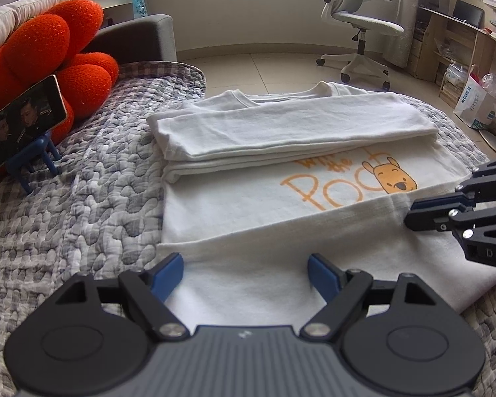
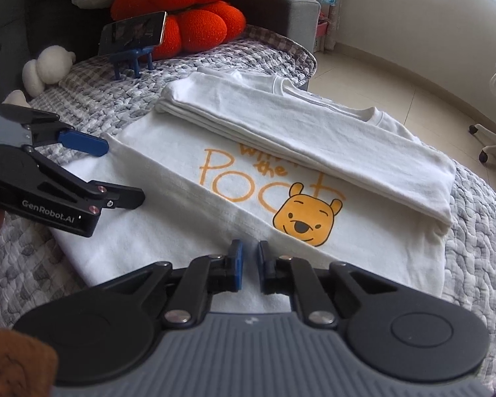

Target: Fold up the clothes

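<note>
Grey-and-white checked quilt (image 1: 82, 178) covers the bed, with pale floor tiles, a white office chair (image 1: 360, 23) and cluttered wooden shelves (image 1: 446, 43) beyond it. At the head of the bed sits an orange cushion (image 1: 46, 46), and just in front of it a phone (image 1: 20, 122) leans on a small blue stand (image 1: 33, 162).

A white T-shirt (image 2: 168, 205) with an orange bear face and lettering lies flat on the quilt. Its far side is folded in over the body as a long band reaching the collar, and its near side is folded in too, so only a strip of the print shows between the two folds.

The left gripper (image 1: 246, 274) hovers over the near fold with its blue-tipped fingers (image 1: 168, 273) spread wide, holding nothing. The right gripper (image 2: 250, 266) is over the same fold near the bear face; its fingers are almost together with a narrow gap between them. Whether any cloth is pinched there I cannot tell.
</note>
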The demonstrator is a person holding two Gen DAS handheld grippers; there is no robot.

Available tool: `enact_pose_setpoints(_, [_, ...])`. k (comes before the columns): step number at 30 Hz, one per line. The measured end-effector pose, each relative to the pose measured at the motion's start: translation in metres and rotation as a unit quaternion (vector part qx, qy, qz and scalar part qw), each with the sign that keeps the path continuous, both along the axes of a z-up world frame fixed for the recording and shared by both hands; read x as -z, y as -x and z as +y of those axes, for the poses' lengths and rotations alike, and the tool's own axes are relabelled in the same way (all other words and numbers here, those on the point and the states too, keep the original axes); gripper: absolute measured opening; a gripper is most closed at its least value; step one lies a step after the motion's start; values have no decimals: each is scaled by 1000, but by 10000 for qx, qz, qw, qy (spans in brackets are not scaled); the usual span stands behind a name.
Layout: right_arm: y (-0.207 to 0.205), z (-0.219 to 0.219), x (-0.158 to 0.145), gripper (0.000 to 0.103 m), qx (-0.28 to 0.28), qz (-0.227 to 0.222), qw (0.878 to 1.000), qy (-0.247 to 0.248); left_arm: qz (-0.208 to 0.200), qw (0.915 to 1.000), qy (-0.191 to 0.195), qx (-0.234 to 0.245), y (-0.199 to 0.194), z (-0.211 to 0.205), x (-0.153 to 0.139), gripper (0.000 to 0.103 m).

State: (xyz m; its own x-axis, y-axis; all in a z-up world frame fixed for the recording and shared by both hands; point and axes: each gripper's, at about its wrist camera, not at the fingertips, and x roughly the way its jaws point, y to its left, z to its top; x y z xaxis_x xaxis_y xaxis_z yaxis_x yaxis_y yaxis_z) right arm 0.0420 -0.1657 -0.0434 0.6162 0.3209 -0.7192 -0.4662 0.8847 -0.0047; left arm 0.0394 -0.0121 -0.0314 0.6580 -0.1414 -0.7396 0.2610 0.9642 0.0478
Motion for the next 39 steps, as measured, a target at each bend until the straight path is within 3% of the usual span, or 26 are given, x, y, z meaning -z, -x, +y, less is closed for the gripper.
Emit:
enact_pose_setpoints(4, [6, 1, -1, 14, -142, 172, 9996, -165, 6, 10000, -46, 5, 0, -2, 1, 84])
enact_pose_setpoints(8, [14, 13, 3, 15, -395, 72, 9990, 203, 32, 10000, -12, -26, 4, -1, -4, 84])
enact_pose_setpoints(11, [18, 8, -6, 15, -415, 12, 9991, -83, -43, 9999, 116, 46, 12, 0, -11, 84])
enact_pose_setpoints(17, [24, 17, 5, 16, -609, 350, 9975, 114, 153, 9998, -69, 97, 14, -5, 1, 84])
enact_pose_setpoints(32, [42, 21, 1, 19, -931, 416, 9948, -4, 65, 9996, -271, 104, 22, -8, -2, 84])
enact_pose_setpoints(39, [46, 19, 2, 19, -993, 464, 9940, 41, -22, 9989, -287, 362, 38, -17, -7, 84])
